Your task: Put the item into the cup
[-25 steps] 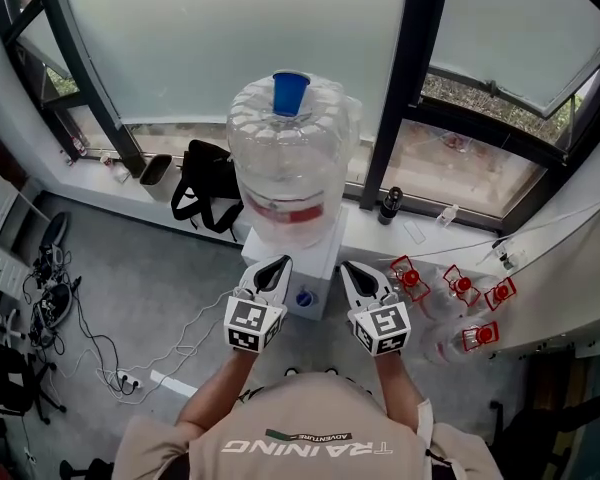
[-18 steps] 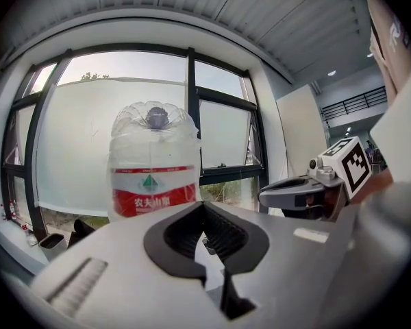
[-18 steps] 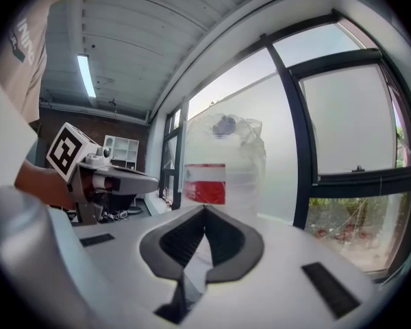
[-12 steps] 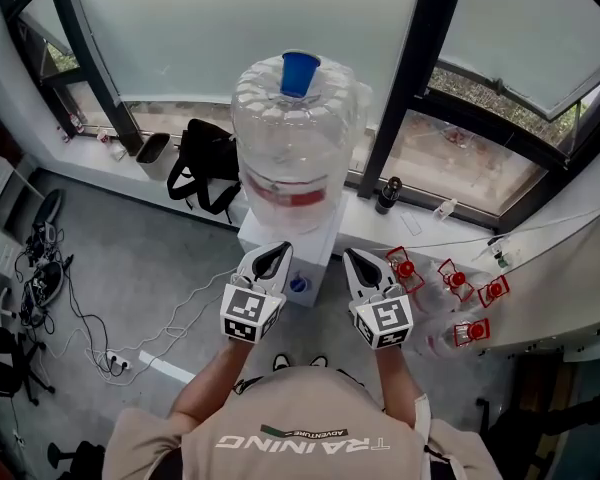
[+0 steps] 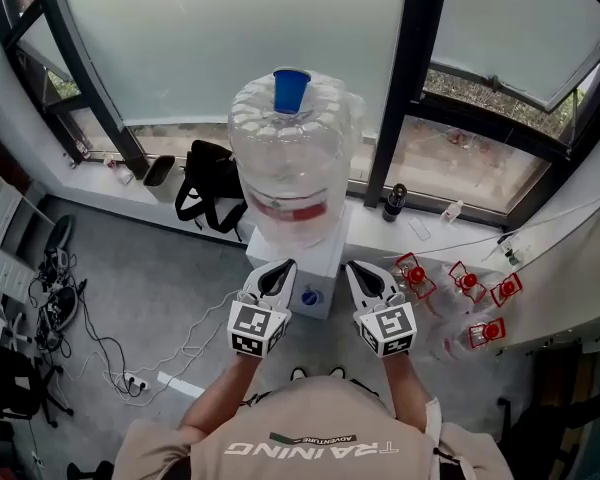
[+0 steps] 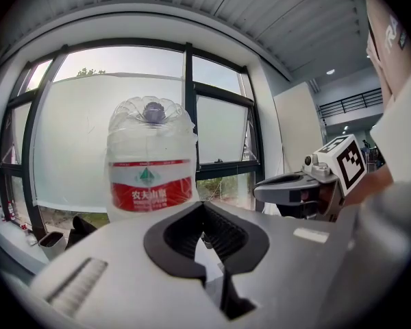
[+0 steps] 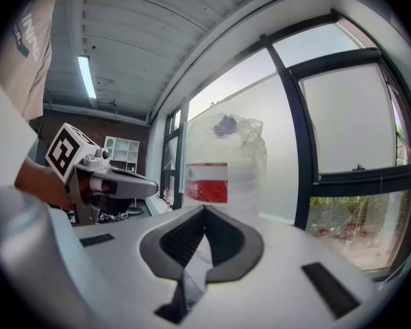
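A blue cup [image 5: 291, 90] stands upright on top of a big clear water bottle [image 5: 290, 168] with a red label, which sits on a white dispenser [image 5: 320, 265]. My left gripper [image 5: 278, 268] and right gripper [image 5: 361, 268] are held side by side just in front of the dispenser, well below the cup. Both are shut with nothing between their jaws. The left gripper view shows the bottle [image 6: 151, 163] ahead of the shut left gripper [image 6: 204, 206]. In the right gripper view, the bottle [image 7: 222, 163] stands beyond the shut right gripper [image 7: 205, 210]. No loose item shows.
A black bag [image 5: 208, 193] and a small black bin [image 5: 160, 171] are on the sill left of the dispenser, a dark small bottle [image 5: 393, 203] to its right. Several empty bottles with red caps [image 5: 460, 286] lie at the right. Cables and a power strip [image 5: 130, 376] cover the floor at the left.
The head view has swayed a little. Both grippers keep the same shut pose side by side in front of the dispenser.
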{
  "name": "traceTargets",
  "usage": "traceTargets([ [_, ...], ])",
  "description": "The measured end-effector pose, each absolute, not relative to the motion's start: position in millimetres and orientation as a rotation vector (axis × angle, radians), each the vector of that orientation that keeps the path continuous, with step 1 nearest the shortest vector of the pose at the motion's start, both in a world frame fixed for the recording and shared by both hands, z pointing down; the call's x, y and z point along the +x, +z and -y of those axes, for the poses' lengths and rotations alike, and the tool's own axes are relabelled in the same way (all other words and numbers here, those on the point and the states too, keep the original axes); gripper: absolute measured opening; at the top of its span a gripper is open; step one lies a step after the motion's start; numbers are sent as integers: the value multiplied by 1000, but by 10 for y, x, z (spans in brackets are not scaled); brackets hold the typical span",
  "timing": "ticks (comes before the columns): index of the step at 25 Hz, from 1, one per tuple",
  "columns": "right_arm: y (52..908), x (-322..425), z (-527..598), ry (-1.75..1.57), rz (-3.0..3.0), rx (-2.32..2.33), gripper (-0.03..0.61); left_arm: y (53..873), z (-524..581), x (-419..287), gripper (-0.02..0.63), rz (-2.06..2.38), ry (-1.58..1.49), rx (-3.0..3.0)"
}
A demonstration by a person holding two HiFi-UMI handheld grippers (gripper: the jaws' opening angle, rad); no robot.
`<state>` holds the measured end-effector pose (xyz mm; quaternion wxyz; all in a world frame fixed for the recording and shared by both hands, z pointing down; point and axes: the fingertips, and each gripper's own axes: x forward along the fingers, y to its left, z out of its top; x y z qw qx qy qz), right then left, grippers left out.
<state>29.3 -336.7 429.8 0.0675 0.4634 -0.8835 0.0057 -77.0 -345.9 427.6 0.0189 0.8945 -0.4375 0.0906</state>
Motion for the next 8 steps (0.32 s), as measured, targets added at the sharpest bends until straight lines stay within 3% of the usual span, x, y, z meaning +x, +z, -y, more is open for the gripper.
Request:
traceTargets([
  [8,4282,209,3356,-60,2635,1377,11,4318,3530,-814,8,1354,281,2771],
])
